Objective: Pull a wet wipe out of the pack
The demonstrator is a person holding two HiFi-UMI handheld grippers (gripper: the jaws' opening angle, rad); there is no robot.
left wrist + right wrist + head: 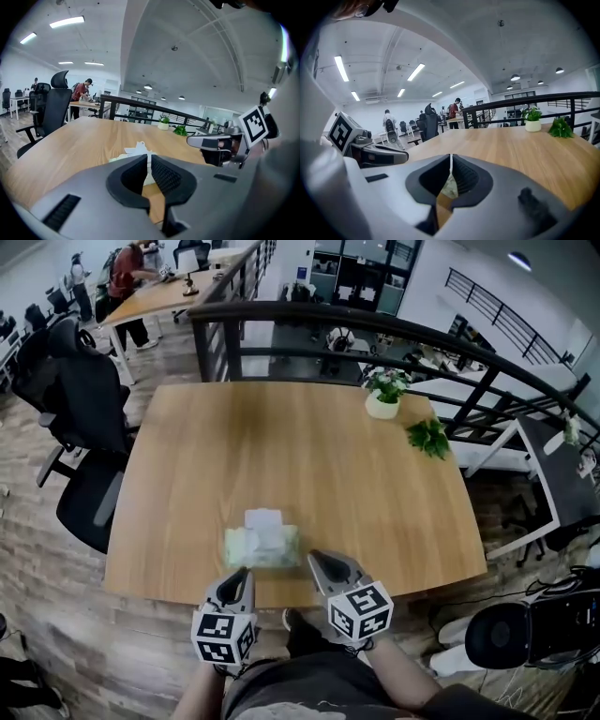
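One table (281, 442), one wet wipe pack (262, 546), two grippers (245, 571) (313, 556), one potted plant (383, 396), one green sprig (429, 437)

The wipe pack (262, 545) lies on the table (309, 456), just ahead of the left gripper (245, 571) and right gripper (315, 558). A potted plant (384, 395) stands well beyond.

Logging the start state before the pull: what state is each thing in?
Left gripper: shut, empty.
Right gripper: shut, empty.
Pack: flat on the table, white sheet poking up from its top.
Potted plant: upright.
Green sprig: lying on the table.
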